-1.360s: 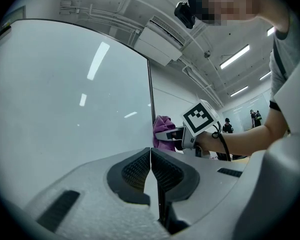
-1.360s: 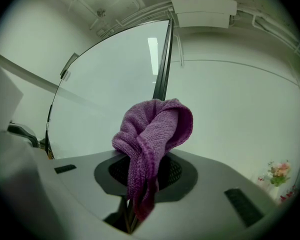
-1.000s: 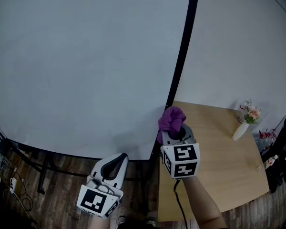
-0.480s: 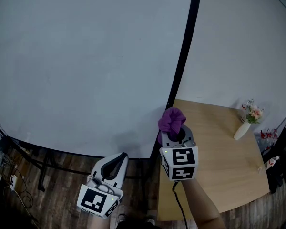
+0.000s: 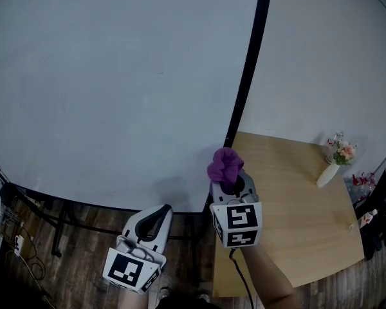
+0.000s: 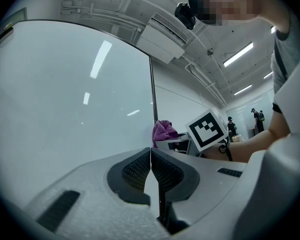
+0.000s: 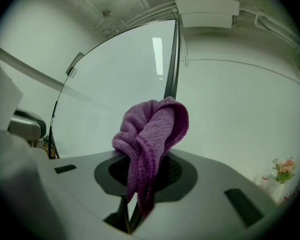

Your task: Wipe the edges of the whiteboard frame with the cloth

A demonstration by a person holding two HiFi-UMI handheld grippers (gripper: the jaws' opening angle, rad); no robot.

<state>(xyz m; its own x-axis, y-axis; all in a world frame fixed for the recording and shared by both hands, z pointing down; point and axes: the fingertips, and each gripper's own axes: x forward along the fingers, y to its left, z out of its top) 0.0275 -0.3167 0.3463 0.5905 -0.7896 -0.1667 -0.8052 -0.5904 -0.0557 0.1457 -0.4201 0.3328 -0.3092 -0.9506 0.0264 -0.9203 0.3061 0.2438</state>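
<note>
Head view puts your left tool (image 5: 156,215) lowest and nearest you, over the wood floor (image 5: 71,250) and just under the bottom edge of the whiteboard (image 5: 116,89). The left gripper view shows its jaws pressed together with nothing between them. Your right tool (image 5: 235,185) is just to the right of it and a little higher, over the near left corner of the table (image 5: 296,198), with its marker cube facing up at you. That tool is pinching the purple cloth (image 5: 225,164). In the right gripper view the jaws close on a hanging fold, and the rest of the cloth bunches up in a loose lump above the tips. The cloth sits at the lower right corner of the whiteboard, right by the foot of the black vertical frame (image 5: 248,76). From these views you cannot tell whether it touches the frame. In the right gripper view the frame rises straight up behind the lump. Farther right, at the table's far edge, a white vase (image 5: 326,175) of flowers stands well apart from both tools. Beyond the frame is a plain pale wall (image 5: 334,56).
</note>
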